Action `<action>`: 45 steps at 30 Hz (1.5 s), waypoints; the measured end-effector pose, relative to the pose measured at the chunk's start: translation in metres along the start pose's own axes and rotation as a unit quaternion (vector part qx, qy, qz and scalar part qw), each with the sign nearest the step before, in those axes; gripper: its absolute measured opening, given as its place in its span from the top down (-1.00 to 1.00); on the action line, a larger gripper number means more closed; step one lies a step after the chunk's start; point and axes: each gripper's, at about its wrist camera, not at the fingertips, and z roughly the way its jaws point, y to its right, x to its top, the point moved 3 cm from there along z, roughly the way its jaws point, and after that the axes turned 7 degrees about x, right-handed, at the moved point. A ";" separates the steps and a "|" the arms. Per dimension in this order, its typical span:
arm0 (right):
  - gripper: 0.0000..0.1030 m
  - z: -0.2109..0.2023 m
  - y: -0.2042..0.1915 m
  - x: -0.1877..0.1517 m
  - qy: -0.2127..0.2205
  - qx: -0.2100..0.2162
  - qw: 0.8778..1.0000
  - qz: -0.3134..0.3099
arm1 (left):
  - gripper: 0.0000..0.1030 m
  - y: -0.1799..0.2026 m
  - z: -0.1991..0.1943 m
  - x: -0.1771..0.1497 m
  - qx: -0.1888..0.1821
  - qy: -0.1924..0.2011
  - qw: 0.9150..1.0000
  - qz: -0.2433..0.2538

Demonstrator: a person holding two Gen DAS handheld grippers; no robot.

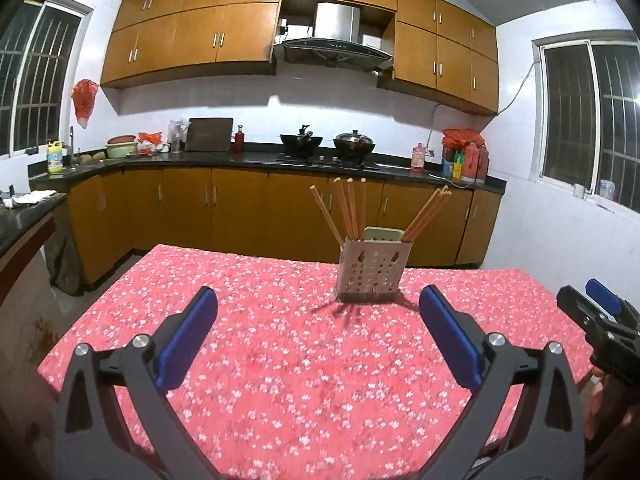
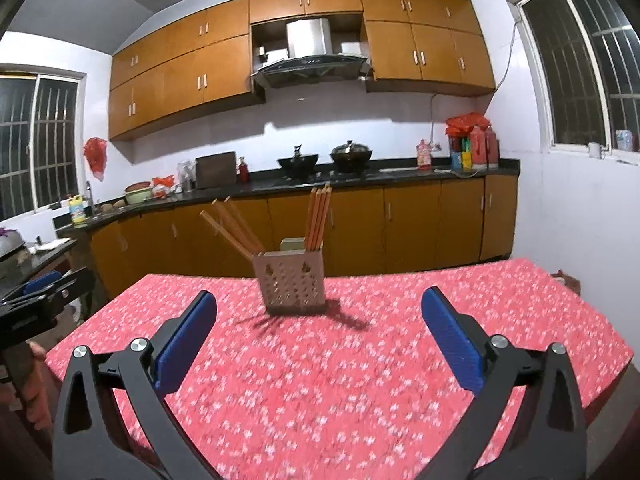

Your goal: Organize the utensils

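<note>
A perforated beige utensil holder stands on the red floral tablecloth, with several wooden chopsticks leaning out of it. It also shows in the right wrist view, with its chopsticks. My left gripper is open and empty, well short of the holder. My right gripper is open and empty, also short of the holder. The right gripper shows at the right edge of the left wrist view; the left gripper shows at the left edge of the right wrist view.
Behind the table runs a black countertop over brown cabinets, with two woks, bottles and a cutting board. A side counter stands on the left. The table's right edge is near a white wall.
</note>
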 end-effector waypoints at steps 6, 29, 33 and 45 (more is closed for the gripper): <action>-0.97 -0.021 -0.009 -0.029 0.001 -0.004 1.000 -0.016 | -0.92 0.003 -0.015 -0.027 0.013 0.006 1.000 0.008; -0.97 -0.029 -0.014 -0.079 -0.015 -0.045 0.999 -0.023 | -0.92 0.018 -0.015 -0.093 0.033 -0.008 0.999 0.036; -0.97 -0.029 -0.016 -0.078 -0.015 -0.045 0.998 -0.029 | -0.92 0.018 -0.016 -0.090 0.028 -0.004 0.999 0.034; -0.97 -0.014 -0.016 -0.076 -0.029 -0.044 0.998 -0.025 | -0.92 0.020 -0.003 -0.089 0.025 -0.014 0.999 0.030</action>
